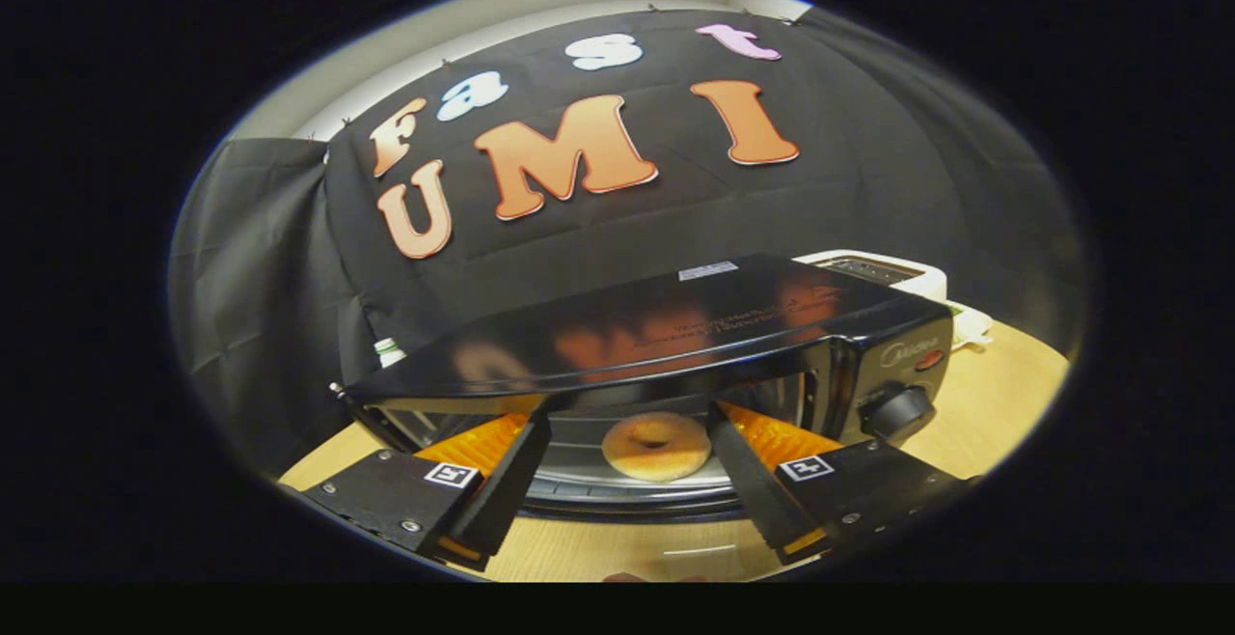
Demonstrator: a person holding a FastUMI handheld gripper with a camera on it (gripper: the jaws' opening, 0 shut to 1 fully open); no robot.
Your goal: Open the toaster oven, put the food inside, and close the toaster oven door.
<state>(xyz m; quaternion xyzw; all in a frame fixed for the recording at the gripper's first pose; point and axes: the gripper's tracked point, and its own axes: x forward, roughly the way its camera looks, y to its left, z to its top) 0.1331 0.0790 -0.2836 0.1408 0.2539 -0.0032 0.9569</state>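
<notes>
A black toaster oven stands on the wooden table just ahead of me, its front open. Inside, a tan doughnut lies flat on the metal rack. My gripper is open wide, its fingertips at the oven's mouth. One finger is to the left of the doughnut and one to the right, and neither touches it. The doughnut sits a little beyond the tips, in line with the gap between them. I cannot make out the folded-down door clearly below the fingers.
The oven's control knob and a red lamp are on its right front panel. A white appliance stands behind the oven to the right. A white-capped item peeks out behind its left corner. Bare wooden table extends to the right.
</notes>
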